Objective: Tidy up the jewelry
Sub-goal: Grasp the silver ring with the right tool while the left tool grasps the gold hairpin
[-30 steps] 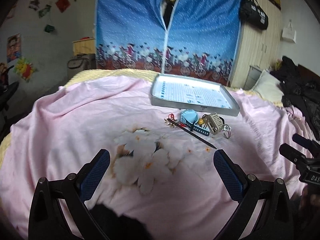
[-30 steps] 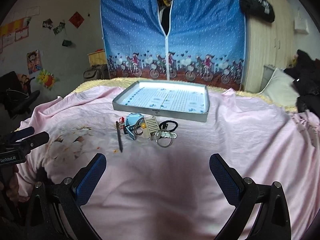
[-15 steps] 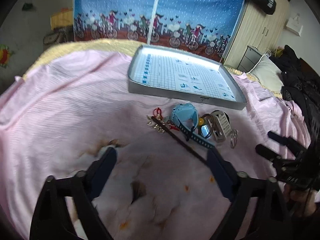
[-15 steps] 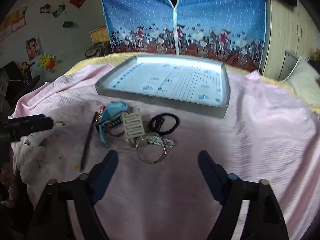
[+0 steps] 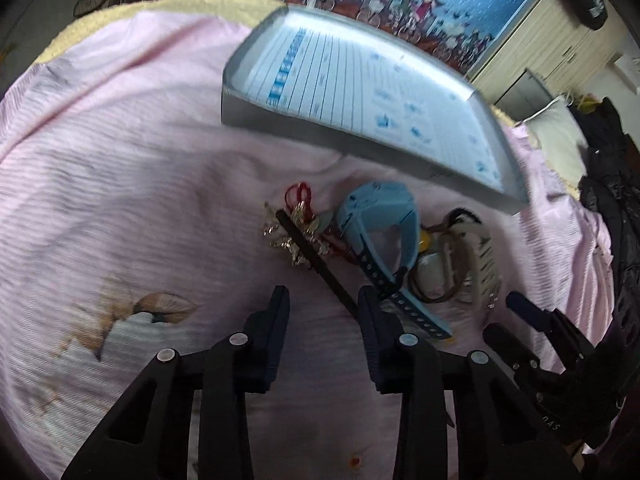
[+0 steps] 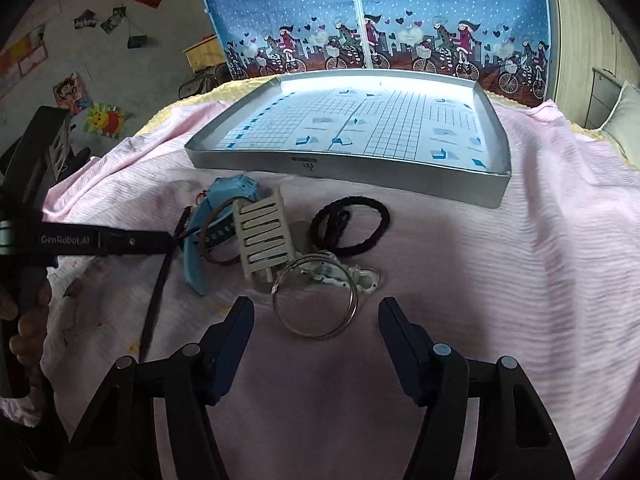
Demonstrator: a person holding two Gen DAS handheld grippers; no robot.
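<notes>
While one tray (image 6: 348,168) waits, two bangles (image 6: 316,296) overlap.

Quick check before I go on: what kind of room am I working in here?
Most likely a bedroom. The jewelry and the grey tray lie on a pink bedsheet, a pillow sits at the right edge, and a blue zip-up fabric wardrobe stands behind beside a wooden cupboard.

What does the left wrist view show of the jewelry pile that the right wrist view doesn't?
Left wrist only: the gold leaf ornament with its red cord beside the dark stick.

Right wrist only: the black hair tie and metal ring, lying apart from the open right gripper.

Both: the blue watch, cream clip, silver tray, and open left gripper.
</notes>
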